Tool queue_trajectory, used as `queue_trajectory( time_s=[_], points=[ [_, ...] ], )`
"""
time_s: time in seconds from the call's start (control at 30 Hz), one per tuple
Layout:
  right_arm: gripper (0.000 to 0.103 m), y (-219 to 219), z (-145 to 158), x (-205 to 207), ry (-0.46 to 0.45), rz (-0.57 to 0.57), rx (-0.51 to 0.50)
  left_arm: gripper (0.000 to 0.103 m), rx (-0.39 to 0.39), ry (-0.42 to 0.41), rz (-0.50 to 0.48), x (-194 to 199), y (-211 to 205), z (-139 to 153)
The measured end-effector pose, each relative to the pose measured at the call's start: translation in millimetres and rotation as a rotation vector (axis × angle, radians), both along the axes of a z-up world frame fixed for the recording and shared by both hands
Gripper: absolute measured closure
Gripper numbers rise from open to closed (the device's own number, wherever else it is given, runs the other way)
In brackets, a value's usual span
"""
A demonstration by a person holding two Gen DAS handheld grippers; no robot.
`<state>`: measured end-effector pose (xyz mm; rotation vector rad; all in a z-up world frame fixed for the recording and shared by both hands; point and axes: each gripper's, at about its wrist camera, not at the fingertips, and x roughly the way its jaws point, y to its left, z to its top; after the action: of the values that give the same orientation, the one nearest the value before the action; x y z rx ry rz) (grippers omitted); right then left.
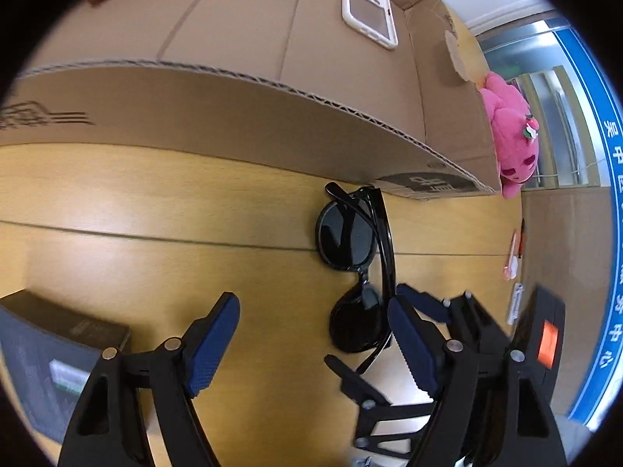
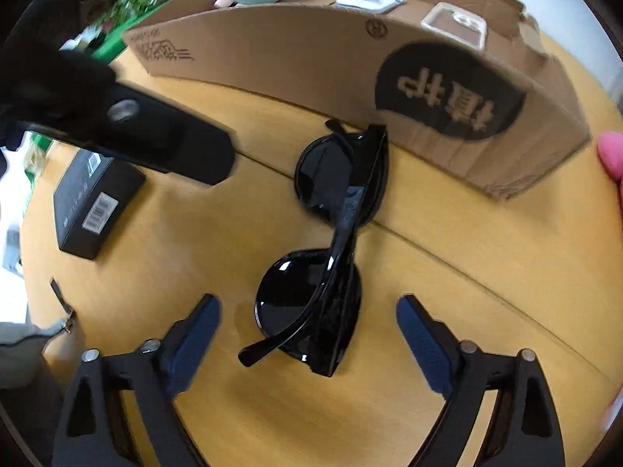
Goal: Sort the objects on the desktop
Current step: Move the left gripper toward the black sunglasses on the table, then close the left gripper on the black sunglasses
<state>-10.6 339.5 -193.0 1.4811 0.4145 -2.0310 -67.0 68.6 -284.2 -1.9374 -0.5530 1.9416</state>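
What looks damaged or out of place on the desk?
The cardboard box has a ragged, torn flap at its far corner. The folded sunglasses lie outside it on the desk, near its wall. Nothing is spilled.

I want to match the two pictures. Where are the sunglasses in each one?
Left wrist view: the sunglasses lie folded on the table, right of middle, just beside the left tool's right-hand pad.
Right wrist view: the sunglasses lie in the middle, running from the box down to between the right tool's open pads.
Shared landmark: the cardboard box just behind them in both views.
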Motion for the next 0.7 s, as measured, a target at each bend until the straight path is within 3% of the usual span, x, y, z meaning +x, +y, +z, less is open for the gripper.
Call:
queue_trajectory(
  time_s=[0.13, 0.2, 0.23, 0.43, 0.47, 0.5, 0.53, 0.57, 0.7],
  points=[
    [0.023, 0.4, 1.4, 10.9, 0.058, -0.042, 0.032, 0.024, 0.053, -0.028, -0.027, -8.2, 10.8, -12.6],
    [0.032, 2.0, 4.3, 15.3, 0.076, -0.052, 0.031, 0.024, 0.083, -0.042, -0.045, -8.9, 16.8, -17.2],
    [0.044, 2.5, 5.8, 16.6, 0.077, -0.05, 0.021, 0.024, 0.102, -0.053, -0.05, -8.8, 20.2, -20.2],
    [0.044, 1.9, 10.4, 27.1, 0.059, -0.049, -0.026, 0.026, 0.174, -0.053, -0.041, -9.6, 32.6, -26.0],
    [0.045, 2.0, 11.0, 27.8, 0.058, -0.055, -0.028, 0.031, 0.172, -0.052, -0.044, -9.4, 34.7, -26.0],
    [0.045, 2.6, 12.1, 28.7, 0.056, -0.066, -0.034, 0.052, 0.159, -0.052, -0.059, -8.9, 37.2, -26.3],
    [0.051, 3.1, 13.4, 29.1, 0.055, -0.074, -0.039, 0.064, 0.132, -0.061, -0.074, -7.5, 38.9, -28.5],
    [0.069, 2.8, 14.4, 29.8, 0.06, -0.08, -0.023, 0.071, 0.102, -0.054, -0.078, -6.6, 39.0, -28.6],
    [0.069, 3.4, 17.0, 30.4, 0.047, -0.077, -0.036, 0.071, 0.092, -0.053, -0.067, -4.7, 37.7, -30.6]
  ],
)
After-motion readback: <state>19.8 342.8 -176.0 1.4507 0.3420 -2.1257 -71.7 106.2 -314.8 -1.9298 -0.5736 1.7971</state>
